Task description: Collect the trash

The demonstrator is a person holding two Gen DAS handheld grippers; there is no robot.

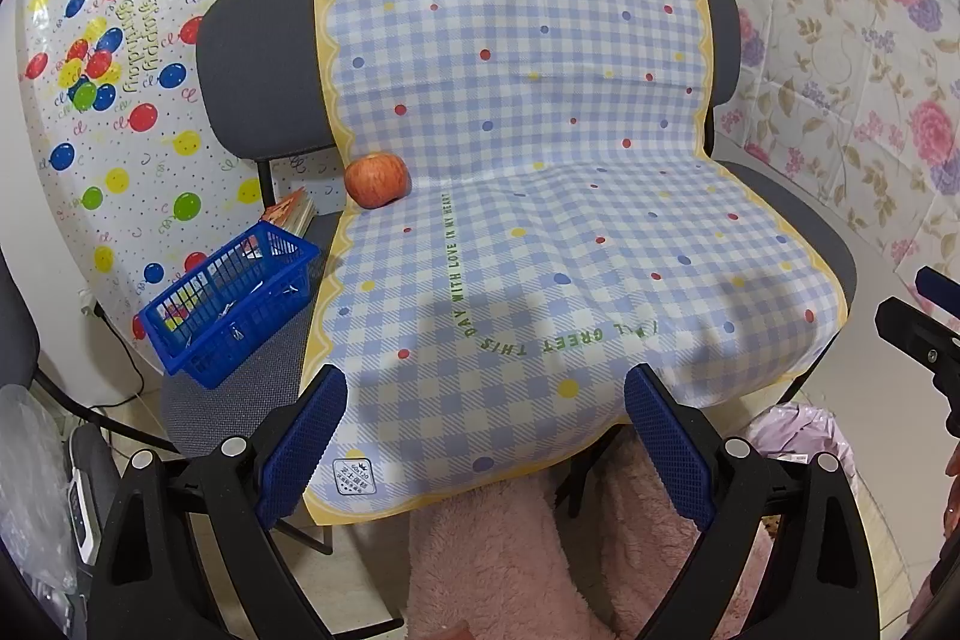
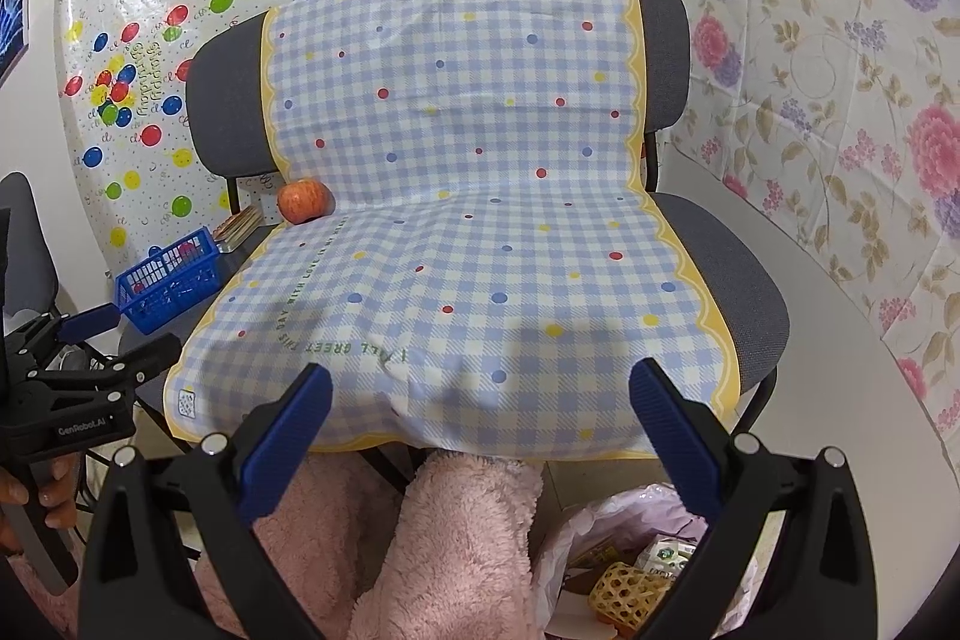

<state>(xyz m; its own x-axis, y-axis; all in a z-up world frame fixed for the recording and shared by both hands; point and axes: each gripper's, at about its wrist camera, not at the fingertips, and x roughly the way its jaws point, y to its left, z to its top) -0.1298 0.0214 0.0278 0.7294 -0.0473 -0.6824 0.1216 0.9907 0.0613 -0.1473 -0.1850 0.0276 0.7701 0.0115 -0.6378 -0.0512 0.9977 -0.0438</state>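
- Both the left gripper [image 1: 486, 430] and the right gripper [image 2: 480, 418] are held with jaws wide apart, empty.
- The apple [image 1: 376, 180] is judged firm, smooth, roll-prone; it is best taken across its middle.

A grey chair [image 1: 798, 220] wears a blue checked cloth [image 1: 540, 160] with coloured dots. A red apple [image 1: 376, 179] sits at the back left corner of the seat. A blue basket [image 1: 231, 301] rests on another chair just beside it. Balloon paper [image 1: 150, 10] covers the wall.
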